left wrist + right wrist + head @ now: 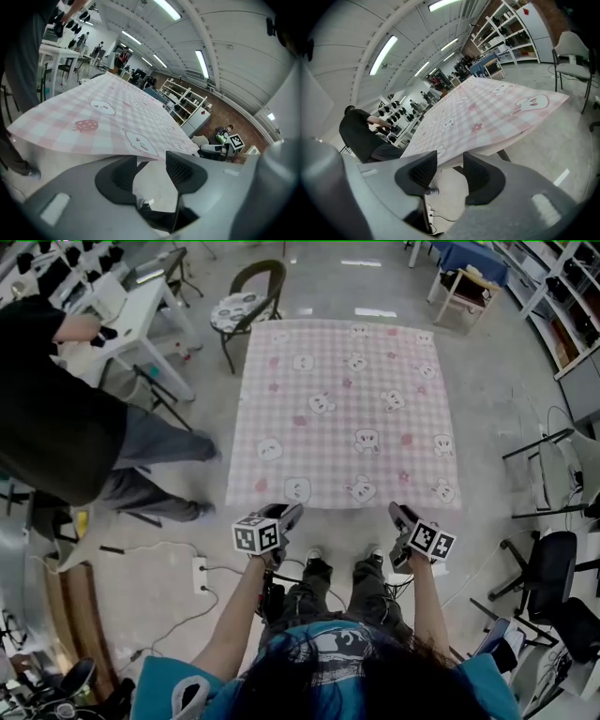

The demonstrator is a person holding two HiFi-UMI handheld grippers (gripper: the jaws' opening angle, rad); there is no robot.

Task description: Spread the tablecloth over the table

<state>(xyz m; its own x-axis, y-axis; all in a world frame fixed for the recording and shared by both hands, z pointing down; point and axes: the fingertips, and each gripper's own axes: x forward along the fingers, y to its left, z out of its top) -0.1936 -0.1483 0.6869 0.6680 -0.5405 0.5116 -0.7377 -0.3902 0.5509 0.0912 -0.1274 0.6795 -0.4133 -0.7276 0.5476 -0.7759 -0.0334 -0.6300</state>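
The left gripper [289, 514] and right gripper [398, 514] are held side by side at the near edge of the cloth [342, 409]. Each has its jaws spread with nothing between the pads. The cloth's edge lies just beyond the tips, not touching them.

The cloth lies flat and smooth over the table, its corners squared. It is a pink and white check printed with white cartoon animals and small pink strawberries and flowers. From above it covers the top wholly. The table beneath is hidden but for a dark leg [505, 155] seen under the near edge.

To the left, a person in black [47, 418] is bent over, partly cut off by the frame's edge. Past the far-left corner of the cloth stands a chair [246, 306] with a patterned seat. Part of its legs is hidden by the cloth.

Against the far wall stand white shelves [511, 33]. They hold boxes and small things too distant to make out.
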